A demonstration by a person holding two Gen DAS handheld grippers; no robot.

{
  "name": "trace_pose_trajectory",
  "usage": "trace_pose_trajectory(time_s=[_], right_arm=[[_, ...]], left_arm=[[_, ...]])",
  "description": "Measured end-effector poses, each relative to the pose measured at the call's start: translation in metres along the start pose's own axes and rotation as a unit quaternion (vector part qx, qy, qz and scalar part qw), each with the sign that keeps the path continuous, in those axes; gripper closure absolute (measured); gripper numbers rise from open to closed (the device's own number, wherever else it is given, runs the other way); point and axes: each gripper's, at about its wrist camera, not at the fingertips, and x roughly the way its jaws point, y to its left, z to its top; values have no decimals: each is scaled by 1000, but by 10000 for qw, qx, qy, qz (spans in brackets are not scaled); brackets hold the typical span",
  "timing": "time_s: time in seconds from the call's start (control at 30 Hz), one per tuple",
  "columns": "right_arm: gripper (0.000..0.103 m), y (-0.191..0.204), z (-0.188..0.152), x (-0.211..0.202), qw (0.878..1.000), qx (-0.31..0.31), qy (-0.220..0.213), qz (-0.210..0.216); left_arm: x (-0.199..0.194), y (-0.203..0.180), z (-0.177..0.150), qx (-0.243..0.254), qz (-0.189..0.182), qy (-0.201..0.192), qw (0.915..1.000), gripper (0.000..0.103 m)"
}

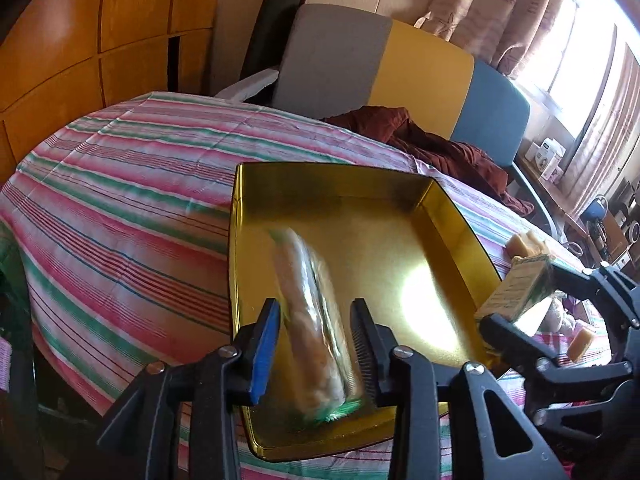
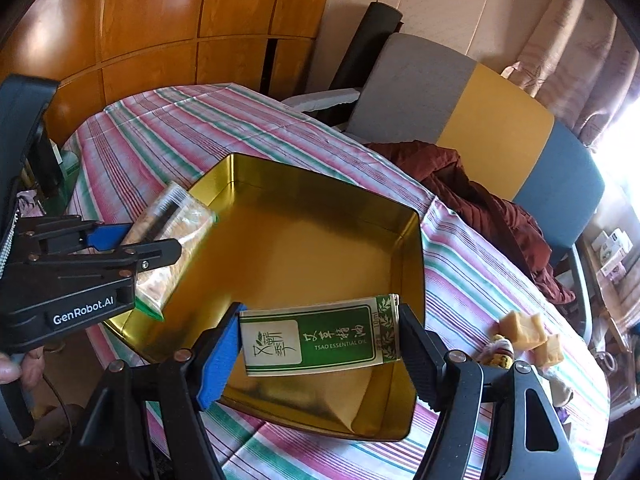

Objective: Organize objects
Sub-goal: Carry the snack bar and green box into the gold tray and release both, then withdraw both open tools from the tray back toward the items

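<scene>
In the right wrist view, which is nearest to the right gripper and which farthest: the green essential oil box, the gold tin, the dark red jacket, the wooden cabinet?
1. Essential oil box: between the right gripper fingers.
2. Gold tin: directly beneath and ahead.
3. Dark red jacket: beyond the tin, right.
4. Wooden cabinet: back wall, far left.

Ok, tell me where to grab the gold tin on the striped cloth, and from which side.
Pinch the gold tin by its right-hand wall, coming down from above with one finger inside and one outside. The tin looks far too wide for the jaws to span, but its walls are thin and upright.
</scene>
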Motion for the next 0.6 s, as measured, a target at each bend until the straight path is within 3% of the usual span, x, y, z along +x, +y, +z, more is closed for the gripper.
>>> trace_pose_trajectory(time_s=[0.07, 0.17, 0.6], right_arm=[[28, 2, 1, 3, 10000, 6, -13, 22], [17, 7, 1, 9, 9999, 11, -4, 111], [2, 6, -15, 1, 9984, 474, -75, 302]], left_arm=[[-3, 1, 2, -29, -24, -31, 10000, 59], [-7, 3, 4, -91, 29, -93, 9999, 57], [-34, 10, 0, -83, 505, -386, 9979, 57]])
